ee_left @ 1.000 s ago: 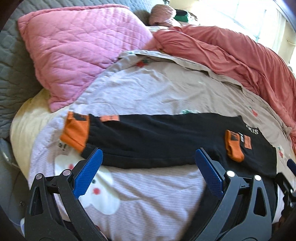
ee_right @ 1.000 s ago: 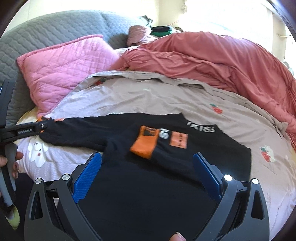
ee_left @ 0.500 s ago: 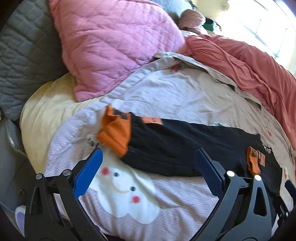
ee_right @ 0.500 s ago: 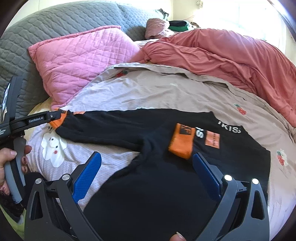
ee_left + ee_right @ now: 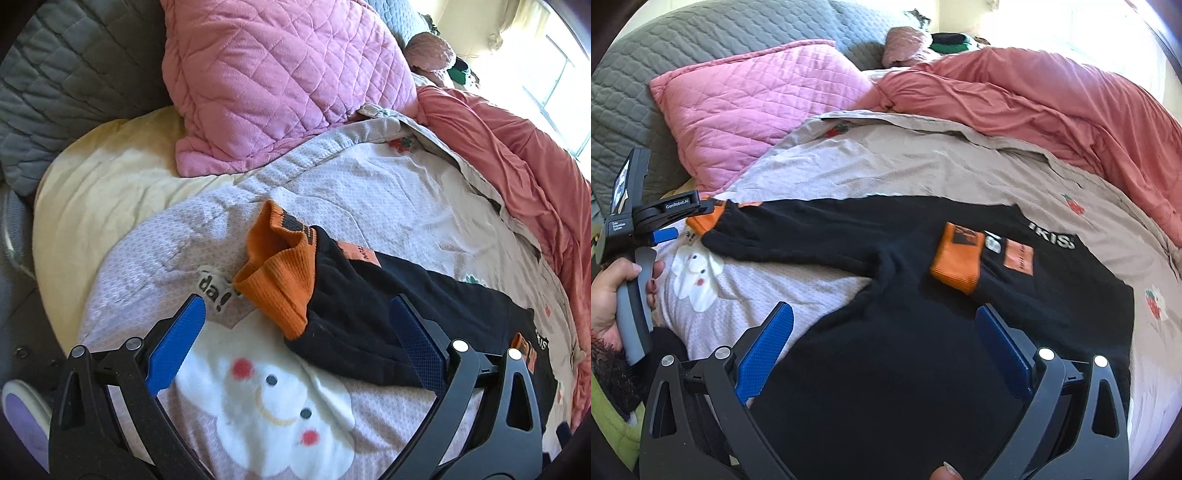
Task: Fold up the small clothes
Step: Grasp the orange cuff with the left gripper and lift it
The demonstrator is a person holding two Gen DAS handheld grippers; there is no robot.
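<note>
A black sweater [image 5: 905, 332] with orange cuffs lies flat on the bed. One sleeve is folded across the chest, its cuff [image 5: 956, 258] beside an orange patch. The other sleeve [image 5: 388, 314] stretches out to the left and ends in an orange cuff [image 5: 280, 280]. My left gripper [image 5: 295, 308] hovers over that cuff. Its jaws are closing, the cuff lies between the blue fingers [image 5: 177, 343], and the pads do not press on it. A hand holds the left gripper [image 5: 690, 223] at the left of the right wrist view. My right gripper [image 5: 882, 314] stands open above the sweater's body, holding nothing.
The sweater rests on a pale blanket [image 5: 369, 184] with a white cloud face [image 5: 280, 398]. A pink quilted pillow [image 5: 280, 74] lies behind, against a grey headboard [image 5: 701, 40]. A salmon duvet [image 5: 1052, 103] is bunched at the back right. The bed's yellow edge [image 5: 103, 177] is on the left.
My left gripper has slid left along the stretched sleeve and sunk, so the orange cuff now sits between its fingers. The right gripper has drifted a little over the sweater's body.
</note>
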